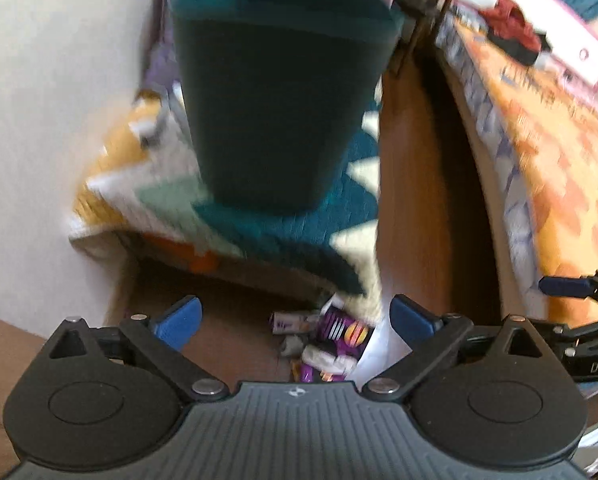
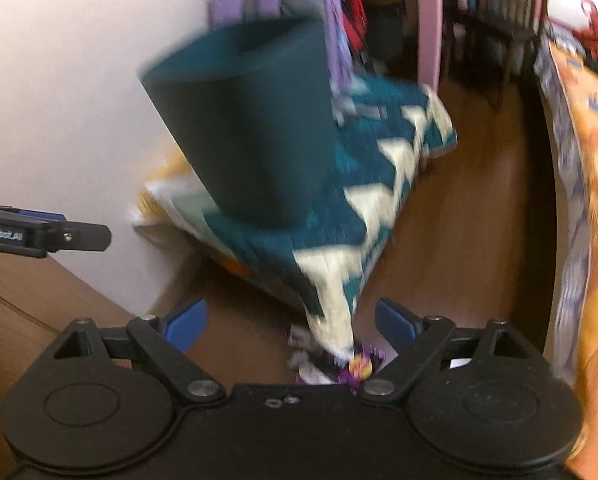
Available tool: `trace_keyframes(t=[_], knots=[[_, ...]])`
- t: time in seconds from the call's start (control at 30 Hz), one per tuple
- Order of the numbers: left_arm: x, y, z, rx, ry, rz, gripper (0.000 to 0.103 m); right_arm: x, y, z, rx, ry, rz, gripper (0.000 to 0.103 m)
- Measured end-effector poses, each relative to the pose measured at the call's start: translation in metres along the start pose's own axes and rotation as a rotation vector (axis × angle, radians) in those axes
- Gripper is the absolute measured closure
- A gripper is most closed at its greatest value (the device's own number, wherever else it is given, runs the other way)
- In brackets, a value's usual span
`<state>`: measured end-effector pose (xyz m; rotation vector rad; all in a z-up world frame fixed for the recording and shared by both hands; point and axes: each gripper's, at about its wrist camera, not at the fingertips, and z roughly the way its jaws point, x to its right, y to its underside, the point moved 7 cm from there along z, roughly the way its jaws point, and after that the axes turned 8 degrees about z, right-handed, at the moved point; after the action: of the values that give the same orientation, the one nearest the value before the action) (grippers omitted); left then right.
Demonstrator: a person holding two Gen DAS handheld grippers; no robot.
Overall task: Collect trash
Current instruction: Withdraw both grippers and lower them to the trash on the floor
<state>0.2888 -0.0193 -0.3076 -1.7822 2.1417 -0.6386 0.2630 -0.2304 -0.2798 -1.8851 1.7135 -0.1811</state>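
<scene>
- The dark teal bin (image 1: 283, 92) stands on a patterned rug (image 1: 299, 236); both views are blurred
- The trash (image 1: 323, 344), a small heap of purple and white wrappers, lies on the wooden floor (image 1: 415, 184) at the near corner of the rug, in front of the bin
- The left gripper (image 1: 295, 320) is spread wide above the wrappers with nothing between its blue pads
- The right gripper (image 2: 291, 320) is likewise spread and empty on the near side of the bin, the heap just ahead of it

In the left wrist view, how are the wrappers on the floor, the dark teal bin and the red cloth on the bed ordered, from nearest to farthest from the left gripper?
1. Wrappers: on the floor, between the open fingers.
2. Dark teal bin: on the patterned rug, straight ahead.
3. Red cloth: on the bed, far upper right.
</scene>
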Motion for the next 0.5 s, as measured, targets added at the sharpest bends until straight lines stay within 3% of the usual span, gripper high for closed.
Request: trace_keyframes(t=[0.33, 0.5], knots=[[0.023, 0.126, 0.168, -0.164, 0.012, 0.045, 0.002, 0.058, 0.106, 0.153, -0.117, 0.059, 0.002, 0.016], [0.037, 0.176, 0.236, -0.205, 0.026, 0.075, 0.002, 0.076, 0.157, 0.227, -0.187, 0.065, -0.003, 0.019]])
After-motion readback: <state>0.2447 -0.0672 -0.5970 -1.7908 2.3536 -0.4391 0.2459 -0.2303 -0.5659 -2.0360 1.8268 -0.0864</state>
